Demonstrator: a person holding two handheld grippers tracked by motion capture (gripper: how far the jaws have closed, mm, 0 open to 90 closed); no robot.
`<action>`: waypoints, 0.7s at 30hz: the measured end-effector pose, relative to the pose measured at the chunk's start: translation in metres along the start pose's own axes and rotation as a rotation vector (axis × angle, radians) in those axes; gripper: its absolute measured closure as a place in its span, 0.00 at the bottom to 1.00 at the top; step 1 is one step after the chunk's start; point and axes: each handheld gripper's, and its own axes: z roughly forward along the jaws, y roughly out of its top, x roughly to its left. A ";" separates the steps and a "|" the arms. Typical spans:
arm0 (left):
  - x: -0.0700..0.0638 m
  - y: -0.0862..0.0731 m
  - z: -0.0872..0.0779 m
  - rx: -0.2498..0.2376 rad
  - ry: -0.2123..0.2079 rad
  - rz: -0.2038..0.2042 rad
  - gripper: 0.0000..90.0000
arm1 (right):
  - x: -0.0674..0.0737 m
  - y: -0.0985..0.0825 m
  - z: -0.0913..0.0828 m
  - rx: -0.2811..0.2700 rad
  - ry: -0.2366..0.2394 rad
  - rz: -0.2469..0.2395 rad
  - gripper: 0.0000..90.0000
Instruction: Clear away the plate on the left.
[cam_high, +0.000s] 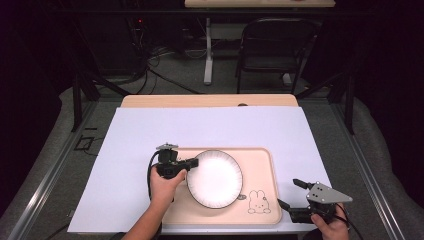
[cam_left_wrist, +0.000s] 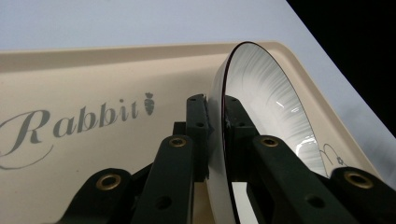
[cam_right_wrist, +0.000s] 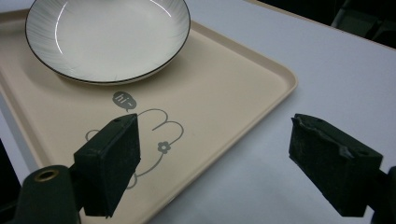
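Observation:
A white plate (cam_high: 216, 179) with a thin dark rim sits on a beige tray (cam_high: 262, 167) printed with a rabbit drawing. My left gripper (cam_high: 194, 162) reaches in from the left and is shut on the plate's left rim. In the left gripper view the plate (cam_left_wrist: 261, 98) stands edge-on between the two pads (cam_left_wrist: 198, 116), which press on both faces of its rim. My right gripper (cam_high: 289, 194) hovers open off the tray's near right corner with nothing between its jaws. The right gripper view shows the plate (cam_right_wrist: 107, 35) and the tray (cam_right_wrist: 219, 88) ahead of those wide jaws.
A white sheet (cam_high: 200, 125) covers the wooden table (cam_high: 210, 101) under the tray. Beyond the table's far edge stand a folding chair (cam_high: 272, 47) and a desk leg (cam_high: 208, 50) on grey floor. Metal rails run along both sides.

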 end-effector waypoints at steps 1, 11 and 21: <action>0.000 0.000 0.000 0.000 0.000 0.000 0.93 | 0.000 0.000 0.000 0.000 0.000 0.000 0.18; 0.013 -0.009 0.004 0.019 0.018 -0.039 0.93 | 0.000 0.000 0.000 -0.002 -0.001 -0.004 0.18; 0.020 -0.016 0.006 0.017 0.027 -0.055 0.93 | 0.000 0.000 0.000 -0.004 -0.002 -0.005 0.18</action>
